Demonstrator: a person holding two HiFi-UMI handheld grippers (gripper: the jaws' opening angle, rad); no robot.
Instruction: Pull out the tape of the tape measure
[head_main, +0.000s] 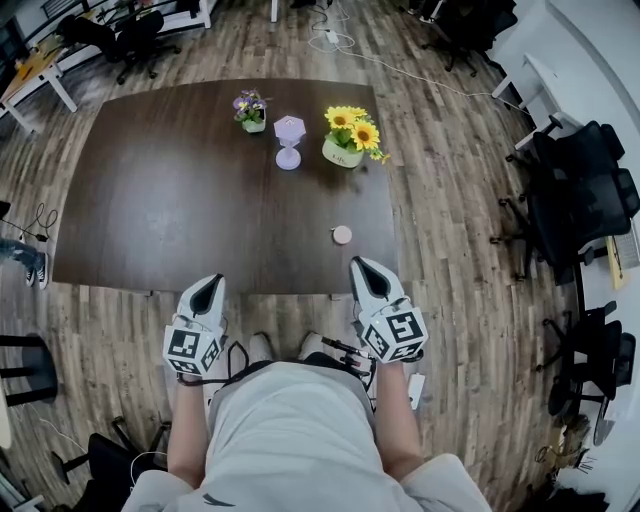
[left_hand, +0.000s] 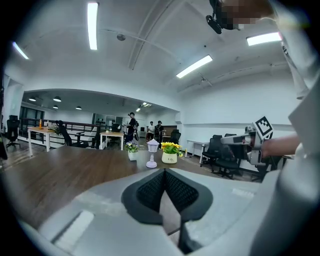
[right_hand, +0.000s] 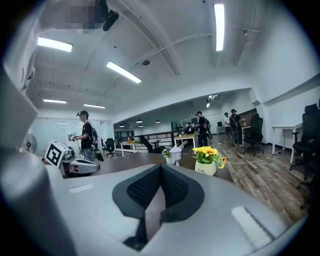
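Observation:
The tape measure (head_main: 342, 235) is a small round pink case lying on the dark wooden table (head_main: 170, 200), near its front edge on the right. My right gripper (head_main: 362, 265) is held just short of that edge, a little nearer me and to the right of the case, jaws shut and empty. My left gripper (head_main: 207, 284) hovers at the front edge further left, also shut with nothing in it. In the left gripper view the black pads (left_hand: 152, 189) meet; the same holds for the pads (right_hand: 145, 186) in the right gripper view. The case is hidden in both gripper views.
At the table's far side stand a small pot of purple flowers (head_main: 251, 110), a lilac lantern (head_main: 289, 141) and a pot of sunflowers (head_main: 349, 135). Black office chairs (head_main: 580, 200) crowd the right. A chair base (head_main: 25, 365) stands at the left. Several people stand far back (right_hand: 202, 125).

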